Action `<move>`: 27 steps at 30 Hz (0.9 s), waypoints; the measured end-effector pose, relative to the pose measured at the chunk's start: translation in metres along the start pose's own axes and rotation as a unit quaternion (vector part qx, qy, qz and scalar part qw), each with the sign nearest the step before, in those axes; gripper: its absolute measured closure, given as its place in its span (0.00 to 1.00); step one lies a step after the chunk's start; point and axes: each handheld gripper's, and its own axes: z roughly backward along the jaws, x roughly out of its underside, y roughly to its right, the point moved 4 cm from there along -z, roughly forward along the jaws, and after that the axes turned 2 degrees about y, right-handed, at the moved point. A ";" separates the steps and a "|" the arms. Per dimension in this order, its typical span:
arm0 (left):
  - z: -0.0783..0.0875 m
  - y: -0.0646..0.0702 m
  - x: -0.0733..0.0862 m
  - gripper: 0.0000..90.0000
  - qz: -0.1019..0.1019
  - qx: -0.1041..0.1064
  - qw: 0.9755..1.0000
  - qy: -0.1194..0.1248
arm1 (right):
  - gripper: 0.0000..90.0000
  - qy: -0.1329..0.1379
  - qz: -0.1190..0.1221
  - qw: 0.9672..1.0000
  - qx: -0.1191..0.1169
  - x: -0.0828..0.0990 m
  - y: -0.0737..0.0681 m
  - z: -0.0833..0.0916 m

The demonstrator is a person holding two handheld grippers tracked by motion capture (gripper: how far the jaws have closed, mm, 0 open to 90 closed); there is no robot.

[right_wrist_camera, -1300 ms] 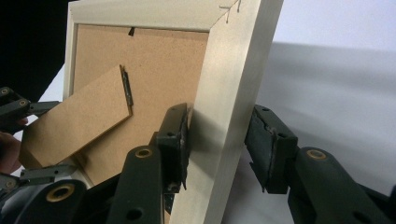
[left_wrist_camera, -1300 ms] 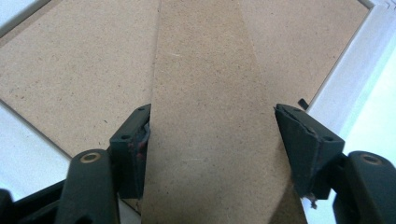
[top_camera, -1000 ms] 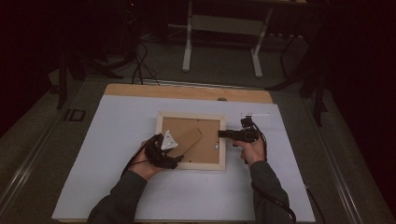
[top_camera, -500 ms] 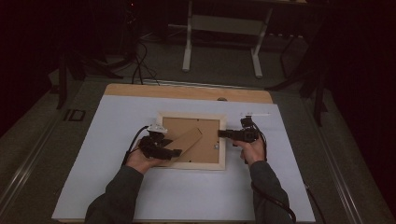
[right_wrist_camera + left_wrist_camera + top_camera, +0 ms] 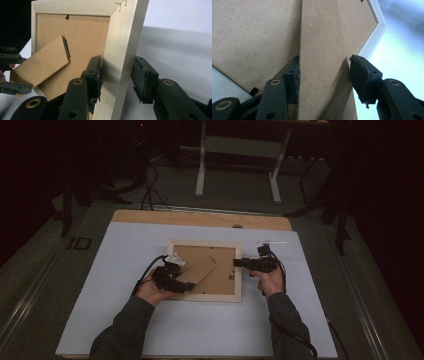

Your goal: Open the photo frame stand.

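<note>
A wooden picture frame point(image 5: 204, 270) lay face down near the middle of the white-covered desk point(image 5: 125, 330), its fibreboard backing point(image 5: 249, 37) uppermost; its slightly longer axis ran across the desk from the person's left to right. The hinged easel stand point(image 5: 200, 271) lay on the backing, pointing obliquely from its hinge near the centre toward the near-left corner, where its free end pointed at the left tongs point(image 5: 186, 286). In the left gripper view, the left tongs point(image 5: 324, 75) straddled the stand's free end, their jaws having just been closing, one pad touching an edge and the other standing just clear, so no firm grasp showed yet. In the right gripper view, the right tongs point(image 5: 116, 75) bracketed the right-hand rail point(image 5: 122, 50); the inner pad met the wood while a narrow gap remained at the outer pad, so the frame appeared steadied rather than clenched. The frame would probably handle as light and stiff, perhaps fragile if glazed; the rail offered the safest hold. The stand, thin, rigid board on a small metal hinge point(image 5: 65, 47), was best gripped across its free end and swung gently, since forcing it could strain the hinge.
</note>
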 end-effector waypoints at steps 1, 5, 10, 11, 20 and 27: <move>0.000 0.000 0.000 0.54 -0.001 -0.002 1.000 0.001 | 0.67 0.001 0.001 1.000 0.001 0.000 0.000 0.000; 0.000 0.001 -0.001 0.54 -0.006 -0.007 1.000 0.001 | 0.67 0.002 0.005 1.000 0.004 -0.001 -0.001 0.002; 0.000 0.001 -0.003 0.54 -0.011 -0.014 1.000 0.002 | 0.67 0.005 0.013 1.000 0.010 -0.004 -0.003 0.004; 0.000 0.001 -0.003 0.54 -0.013 -0.016 1.000 0.001 | 0.67 0.005 0.014 1.000 0.011 -0.004 -0.004 0.004; 0.001 0.002 -0.005 0.55 -0.026 -0.035 0.999 0.002 | 0.68 0.017 0.026 0.999 0.018 -0.008 -0.009 0.008; 0.001 0.001 -0.008 0.55 -0.029 -0.048 0.998 0.003 | 0.68 0.030 0.042 0.998 0.022 -0.011 -0.013 0.012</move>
